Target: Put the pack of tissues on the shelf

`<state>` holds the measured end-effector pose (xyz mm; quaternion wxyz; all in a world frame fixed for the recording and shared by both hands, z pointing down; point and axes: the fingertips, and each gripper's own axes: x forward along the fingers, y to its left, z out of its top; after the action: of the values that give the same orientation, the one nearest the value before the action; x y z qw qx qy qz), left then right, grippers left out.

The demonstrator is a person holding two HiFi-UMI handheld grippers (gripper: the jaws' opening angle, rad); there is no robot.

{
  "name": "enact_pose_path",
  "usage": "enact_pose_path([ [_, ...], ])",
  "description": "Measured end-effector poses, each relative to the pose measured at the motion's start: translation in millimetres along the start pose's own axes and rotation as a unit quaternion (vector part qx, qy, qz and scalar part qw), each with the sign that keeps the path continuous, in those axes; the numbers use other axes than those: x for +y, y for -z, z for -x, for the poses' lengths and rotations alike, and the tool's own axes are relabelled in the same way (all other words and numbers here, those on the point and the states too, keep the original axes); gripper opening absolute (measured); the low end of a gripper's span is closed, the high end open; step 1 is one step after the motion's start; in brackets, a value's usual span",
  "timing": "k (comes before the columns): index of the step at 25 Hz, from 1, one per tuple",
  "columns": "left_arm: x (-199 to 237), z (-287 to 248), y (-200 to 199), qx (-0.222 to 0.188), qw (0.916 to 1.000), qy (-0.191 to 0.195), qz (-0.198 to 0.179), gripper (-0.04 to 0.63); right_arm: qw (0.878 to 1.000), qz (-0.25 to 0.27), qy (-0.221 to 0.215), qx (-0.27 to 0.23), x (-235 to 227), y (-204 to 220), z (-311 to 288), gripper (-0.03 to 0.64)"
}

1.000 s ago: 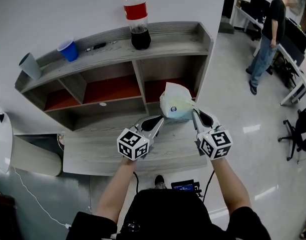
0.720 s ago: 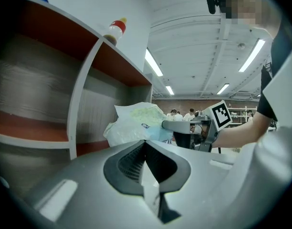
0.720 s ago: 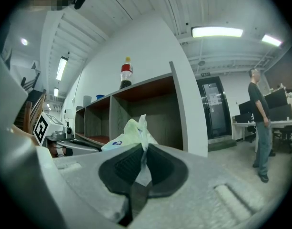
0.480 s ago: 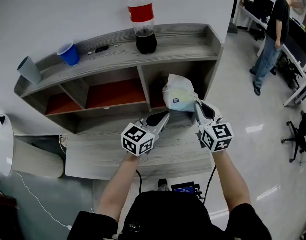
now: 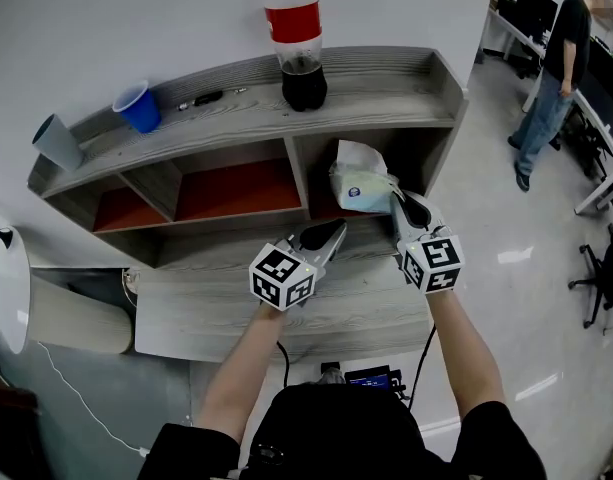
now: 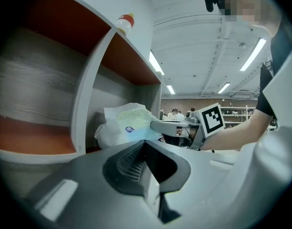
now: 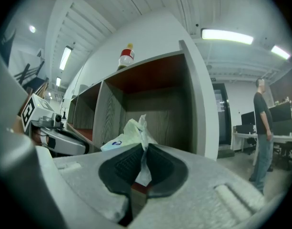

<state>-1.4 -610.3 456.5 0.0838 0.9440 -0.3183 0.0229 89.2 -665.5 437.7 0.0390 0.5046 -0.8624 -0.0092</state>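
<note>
The pack of tissues [image 5: 360,182], a white soft pack with a small blue mark, hangs at the mouth of the shelf's [image 5: 386,103] lower right compartment. My right gripper [image 5: 394,198] is shut on the pack's crinkled wrapper flap; in the right gripper view the flap [image 7: 143,149] is pinched between the pads and the pack [image 7: 127,135] sticks out ahead. My left gripper [image 5: 336,230] sits lower left of the pack, shut and holding nothing. In the left gripper view its closed jaws [image 6: 145,146] point toward the pack [image 6: 123,125].
On top of the shelf stand a cola bottle [image 5: 298,46], a blue cup [image 5: 139,105] and a grey cup [image 5: 58,139]. The other compartments have red backs. A lower wooden ledge [image 5: 206,313] lies under my grippers. A person [image 5: 556,73] stands at the far right by desks.
Both grippers have moved forward and up toward the shelf, and the pack has come from in front of the ledge to the opening of the right compartment.
</note>
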Motion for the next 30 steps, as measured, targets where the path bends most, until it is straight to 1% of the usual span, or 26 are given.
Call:
enact_pose_path([
  [3,5.0,-2.4,1.6,0.002,1.0000,-0.003,0.000,-0.006,1.000,0.023,0.002,0.005,0.2,5.5,-9.4,0.015],
  [8,9.2,-7.9,8.8,0.008,1.0000,-0.003,0.004,-0.006,0.999,0.038,0.002,0.011,4.4,16.9,-20.3,0.015],
  [11,10.4,-11.7,13.8,0.012,0.9999,-0.002,0.007,-0.006,0.998,0.063,-0.001,0.019,9.3,25.2,-25.8,0.015],
  [15,14.0,-15.5,19.8,0.016,0.9998,-0.005,0.013,-0.006,0.997,0.070,0.001,0.033,10.3,36.2,-30.7,0.017],
  [21,16.9,-27.7,28.9,0.028,0.9994,-0.006,0.020,-0.006,0.997,0.053,-0.005,0.047,9.7,43.9,-32.9,0.025],
  [24,18.7,-34.9,34.9,0.037,0.9990,-0.007,0.024,-0.006,0.998,0.033,-0.017,0.052,11.6,45.9,-32.2,0.049],
  [28,23.9,-41.7,40.0,0.043,0.9985,-0.015,0.031,-0.006,0.997,0.012,-0.034,0.062,15.7,50.2,-29.9,0.114],
  [30,27.8,-44.4,41.0,0.045,0.9980,-0.022,0.040,-0.006,0.997,0.000,-0.036,0.070,15.5,52.9,-30.0,0.147],
])
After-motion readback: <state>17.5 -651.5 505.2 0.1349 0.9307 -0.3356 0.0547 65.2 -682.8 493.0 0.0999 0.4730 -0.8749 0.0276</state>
